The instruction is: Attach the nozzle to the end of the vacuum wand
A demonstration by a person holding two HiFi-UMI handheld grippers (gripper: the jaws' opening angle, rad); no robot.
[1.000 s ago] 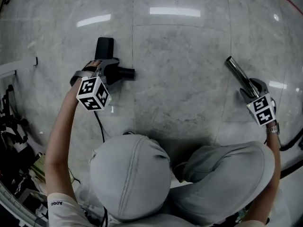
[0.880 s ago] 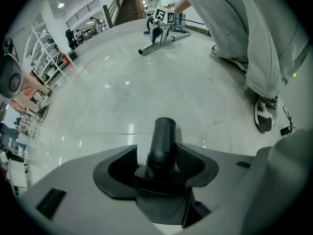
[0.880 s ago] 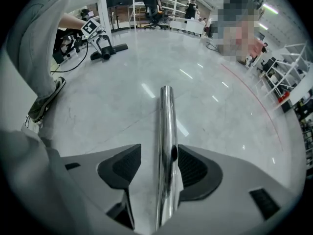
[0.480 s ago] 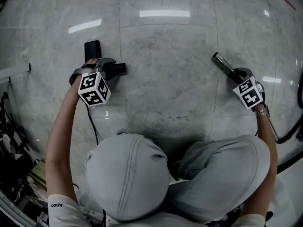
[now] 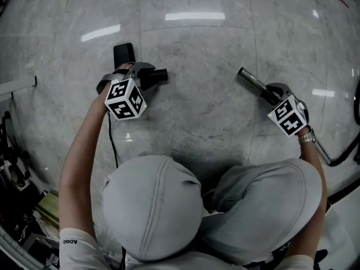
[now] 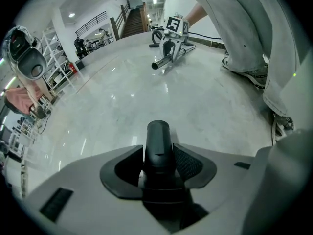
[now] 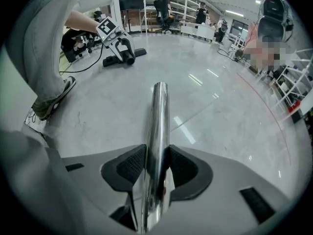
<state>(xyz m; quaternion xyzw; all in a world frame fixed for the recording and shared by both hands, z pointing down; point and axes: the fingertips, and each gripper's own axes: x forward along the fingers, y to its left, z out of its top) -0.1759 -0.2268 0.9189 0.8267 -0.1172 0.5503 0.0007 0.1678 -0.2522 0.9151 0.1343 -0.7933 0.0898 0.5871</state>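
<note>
**Two ends facing, not yet in line**

Start at your left gripper (image 6: 157, 156). Its jaws are closing on the neck of the black nozzle (image 6: 158, 133), with a pad against each side. The neck sticks straight out ahead of the jaws, open end forward. The wide head of the nozzle sits behind and below them, out of this view.

Your right gripper (image 7: 157, 164) is the same story. Its jaws are closing with the chrome wand (image 7: 159, 114) pinched between the pads. The tube runs straight ahead of the jaws, and its free end lies well beyond them.

Now look further out. From the left jaws, the wand's free end lies ahead and slightly to the right. It is well apart from the nozzle, with bare marble floor (image 5: 202, 117) between them. From the right jaws, the nozzle lies ahead and off to the left.

The head view shows what the join depends on. The neck points across towards your right hand, while the wand slants up and to the left, so the two long axes cross instead of sharing one line.

In my judgement neither hand is nearer, because the gap sits midway. Swing the wand's end round until it looks down the neck. Then bring the two ends together along that single line and push home.
</note>
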